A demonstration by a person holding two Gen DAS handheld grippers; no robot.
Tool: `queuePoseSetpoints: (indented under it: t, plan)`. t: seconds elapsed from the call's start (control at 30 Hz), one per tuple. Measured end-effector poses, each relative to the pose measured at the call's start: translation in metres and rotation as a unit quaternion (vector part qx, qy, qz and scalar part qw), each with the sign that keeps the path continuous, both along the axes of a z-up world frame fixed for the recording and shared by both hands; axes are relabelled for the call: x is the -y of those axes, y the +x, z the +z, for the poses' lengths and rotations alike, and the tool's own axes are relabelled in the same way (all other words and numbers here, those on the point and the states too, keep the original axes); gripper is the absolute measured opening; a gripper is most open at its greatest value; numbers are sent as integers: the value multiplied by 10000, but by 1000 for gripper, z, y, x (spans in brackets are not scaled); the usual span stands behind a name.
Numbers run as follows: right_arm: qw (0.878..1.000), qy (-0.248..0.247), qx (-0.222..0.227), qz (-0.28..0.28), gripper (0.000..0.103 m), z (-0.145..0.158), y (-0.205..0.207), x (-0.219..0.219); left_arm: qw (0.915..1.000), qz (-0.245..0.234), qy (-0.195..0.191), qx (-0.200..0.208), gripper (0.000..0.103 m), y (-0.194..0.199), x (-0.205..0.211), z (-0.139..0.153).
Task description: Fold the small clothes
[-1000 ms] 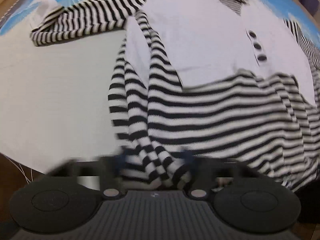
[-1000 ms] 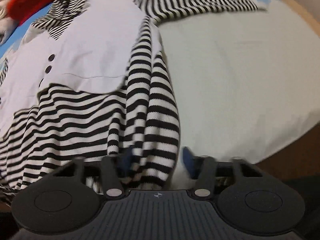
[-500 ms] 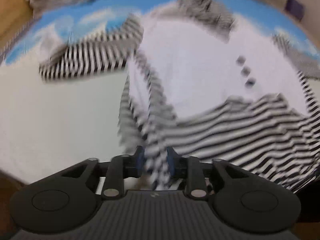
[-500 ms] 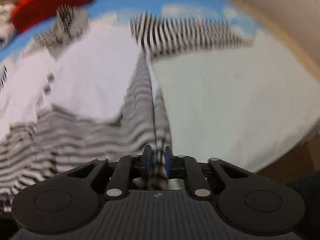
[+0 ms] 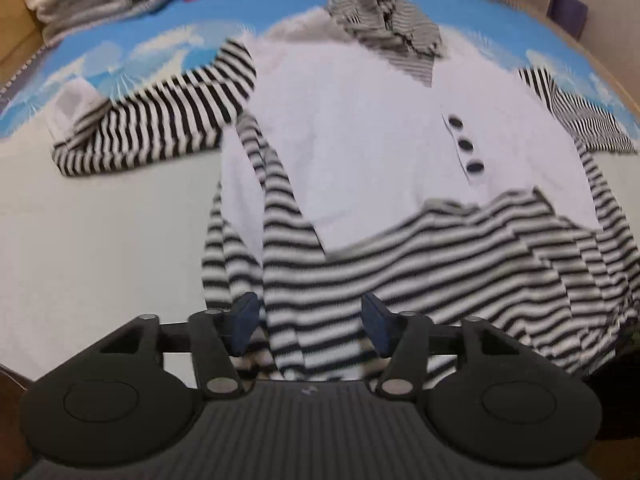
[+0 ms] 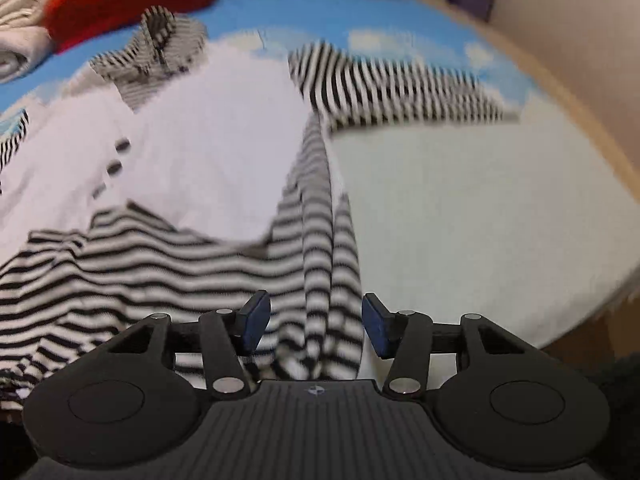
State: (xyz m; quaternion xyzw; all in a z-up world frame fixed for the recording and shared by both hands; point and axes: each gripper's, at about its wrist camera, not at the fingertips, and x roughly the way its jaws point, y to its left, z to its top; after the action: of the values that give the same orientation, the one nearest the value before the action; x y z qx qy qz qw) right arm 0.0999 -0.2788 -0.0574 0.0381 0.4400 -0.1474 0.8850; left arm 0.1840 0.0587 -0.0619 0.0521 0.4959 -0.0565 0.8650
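Across the pale surface (image 5: 100, 240) lies a small striped sweater (image 5: 360, 152) with a white front panel, three dark buttons (image 5: 465, 145) and a striped collar (image 5: 384, 36) at the far end. Its sleeves spread outward, one toward each side, over a blue cloud-print cloth (image 5: 120, 48). The striped hem bunches up at the near edge, right under both tools.

The main risk, judging from how the hem lies, is that it folds unevenly. The fabric at the near edge is rumpled and doubled into ridges, so a grip taken there could catch only one layer or a stray ridge, and the fold would drag crooked or leave the back layer behind. The sleeves are also not tucked in, so they could trail outside a bottom-to-top fold. The hem reaches close to the surface's near edge, where loose cloth might slip off.

The left hand-held gripper (image 5: 310, 318) stands wide apart, its blue pads on either side of a ridge of striped hem, released and clamping nothing. The right hand-held gripper (image 6: 314, 318) is likewise spread wide, straddling a raised striped fold at the sweater's other near corner without pinching it. Whether the pads brush the cloth cannot be told because of blur.
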Motion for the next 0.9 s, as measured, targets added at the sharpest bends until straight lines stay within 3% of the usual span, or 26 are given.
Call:
queuePoseSetpoints:
  t: [0.13, 0.23, 0.4, 0.47, 0.53, 0.63, 0.7, 0.8, 0.9]
  plan:
    - [9967, -334, 740, 37, 52, 18, -5, -5, 9990, 191, -91, 382, 70, 4, -5, 11]
    - [9902, -269, 1367, 72, 52, 39, -5, -1, 9961, 358, -174, 790, 79, 2, -10, 23]
    - [9812, -430, 1833, 414, 57, 86, 23, 11, 9862, 533, -400, 1514, 83, -2, -11, 44]
    - [9790, -408, 1908, 595, 66, 105, 40, 19, 9807, 578, -383, 1831, 85, -2, -7, 51]
    - [9774, -362, 1950, 732, 69, 117, 54, 27, 9763, 585, -284, 2064, 86, -4, -2, 56]
    - [9766, -439, 1914, 874, 69, 116, 75, 36, 9755, 607, -245, 2102, 86, -1, 3, 57]
    - [9804, -465, 1818, 600, 69, 104, 86, 41, 9771, 668, -155, 2015, 86, 4, 4, 56]
    - [9865, 56, 1636, 78, 64, 97, 99, 51, 9785, 894, -249, 1840, 86, 11, -8, 58]
    - [9859, 152, 1664, 39, 64, 95, 104, 47, 9784, 1269, -193, 1623, 80, 32, -33, 61]
